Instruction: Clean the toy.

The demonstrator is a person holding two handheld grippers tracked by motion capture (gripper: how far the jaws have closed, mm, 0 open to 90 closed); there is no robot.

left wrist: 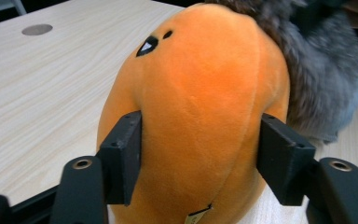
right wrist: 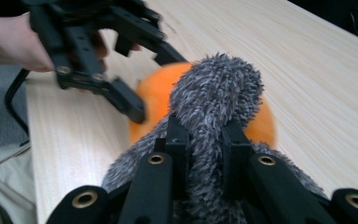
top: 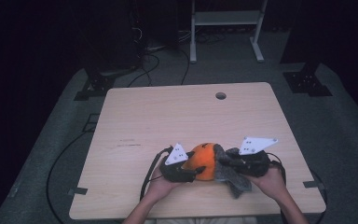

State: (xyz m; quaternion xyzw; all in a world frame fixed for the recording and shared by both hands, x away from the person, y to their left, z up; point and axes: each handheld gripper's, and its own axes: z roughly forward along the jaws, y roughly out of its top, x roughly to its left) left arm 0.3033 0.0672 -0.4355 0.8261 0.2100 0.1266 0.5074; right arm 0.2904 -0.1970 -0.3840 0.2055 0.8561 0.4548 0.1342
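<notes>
The orange plush (top: pixel 204 161) sits near the worktop's (top: pixel 168 116) front edge, the left gripper (left wrist: pixel 198 161) pinching its body to steady it, while the right gripper (right wrist: pixel 204 147) nips the grey fur (right wrist: pixel 214 93) (a wing or tail, probably), likely to pull it.

High view: fixed above the near edge, facing forward and down over the whole table (top: pixel 135 112). Left gripper view: close on the orange plush (left wrist: pixel 196 116), the table hole (left wrist: pixel 37 29) at 10 o'clock. Right gripper view: close on the grey fur (right wrist: pixel 214 98); both share the plush.
</notes>
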